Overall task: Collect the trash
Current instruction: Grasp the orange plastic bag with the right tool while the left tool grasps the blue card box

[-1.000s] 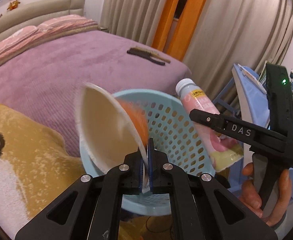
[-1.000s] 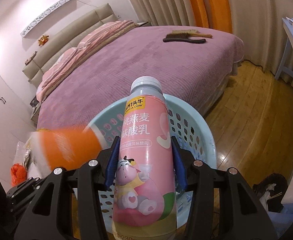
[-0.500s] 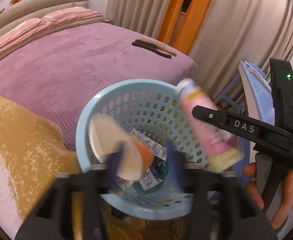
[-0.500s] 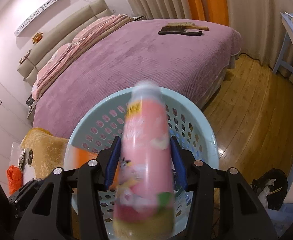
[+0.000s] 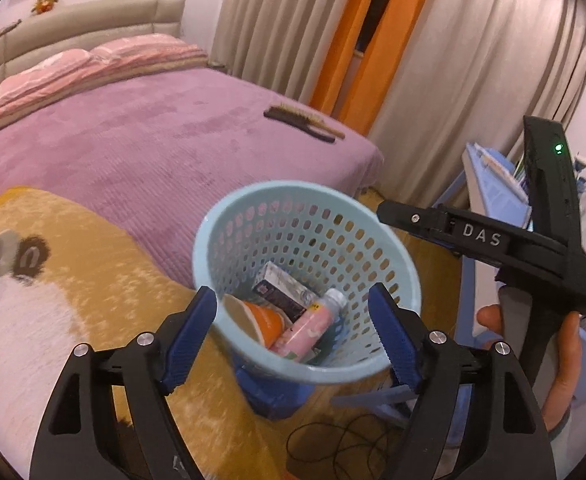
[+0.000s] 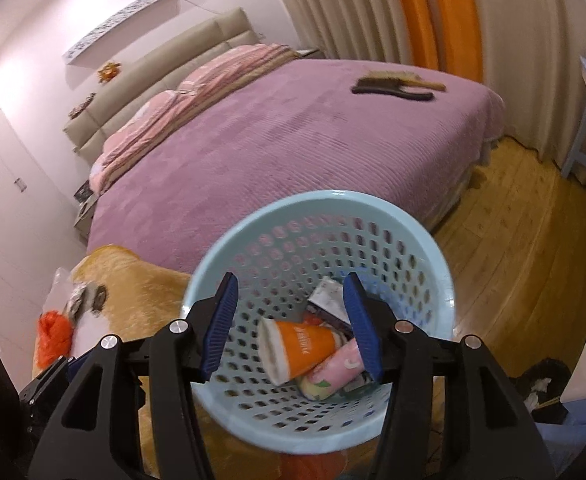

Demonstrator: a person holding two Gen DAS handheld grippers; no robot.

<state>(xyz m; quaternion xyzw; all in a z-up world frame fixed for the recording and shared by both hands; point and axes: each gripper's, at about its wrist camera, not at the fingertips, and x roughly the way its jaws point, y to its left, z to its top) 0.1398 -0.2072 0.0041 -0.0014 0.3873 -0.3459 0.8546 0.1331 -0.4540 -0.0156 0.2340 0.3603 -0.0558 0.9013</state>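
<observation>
**Bedroom trash dropped into basket**

Beside the purple bed [image 5: 141,152], the blue basket [image 5: 213,240] is seen just below both claws. Left claw [image 5: 293,332] and right claw [image 6: 291,320] have just been opening; nothing is held. Paper cup [image 6: 297,346] and yogurt bottle [image 5: 313,324] lie inside, directly ahead.

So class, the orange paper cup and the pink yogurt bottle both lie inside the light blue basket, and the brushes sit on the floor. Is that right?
Not quite: the brushes lie on the purple bed, as the right wrist view shows. The orange paper cup and pink yogurt bottle are inside the light blue basket.
</observation>
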